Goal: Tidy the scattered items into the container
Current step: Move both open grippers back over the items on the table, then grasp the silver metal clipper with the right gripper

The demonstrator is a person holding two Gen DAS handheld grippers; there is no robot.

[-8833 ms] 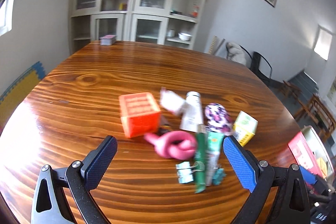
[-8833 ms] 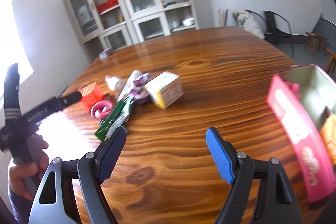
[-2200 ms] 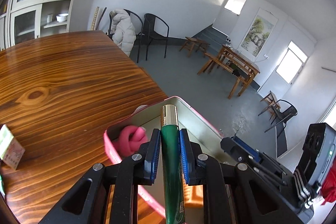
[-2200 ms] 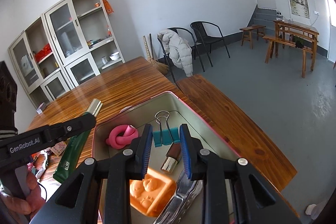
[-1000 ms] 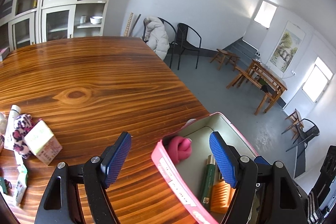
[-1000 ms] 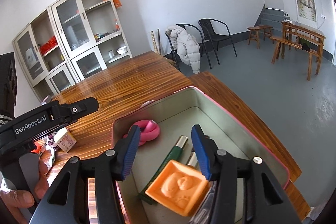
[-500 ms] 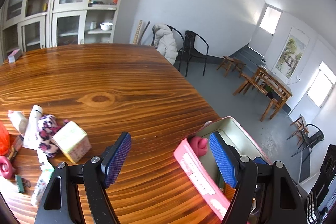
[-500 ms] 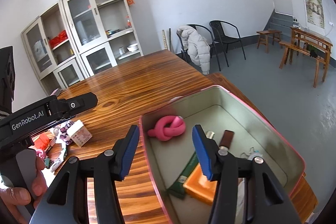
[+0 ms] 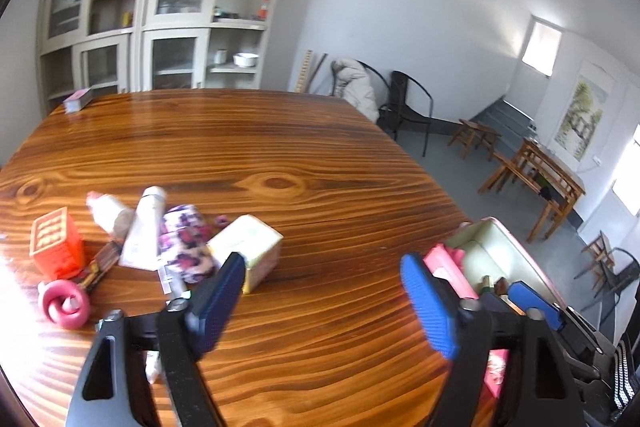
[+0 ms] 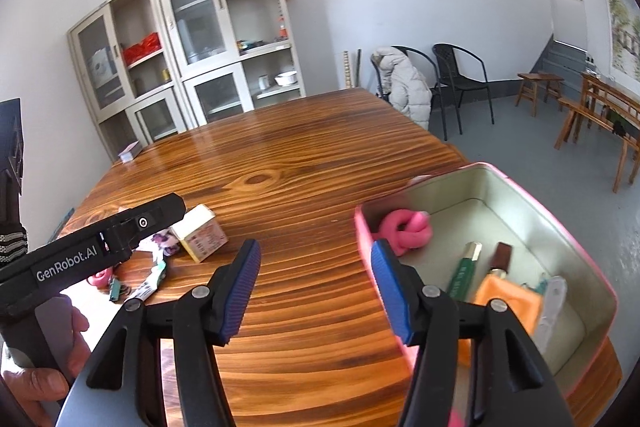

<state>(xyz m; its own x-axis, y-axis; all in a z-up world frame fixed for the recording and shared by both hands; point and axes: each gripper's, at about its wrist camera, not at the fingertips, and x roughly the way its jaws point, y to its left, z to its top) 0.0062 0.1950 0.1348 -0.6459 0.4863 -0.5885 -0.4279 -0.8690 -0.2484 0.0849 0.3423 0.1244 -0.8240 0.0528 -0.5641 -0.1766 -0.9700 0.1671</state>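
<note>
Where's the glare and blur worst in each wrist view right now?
Left wrist view: sunlight blows out the table at the lower left, washing out the pink ring; the pile and the left gripper fingers look motion-smeared. Right wrist view: sharper, with a blown-out patch on the table under the left gripper body; the tin is evenly lit. Both views bend straight lines at the edges.

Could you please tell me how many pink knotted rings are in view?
2: one pink ring inside the tin, one pink ring on the table beside the orange box.
</note>
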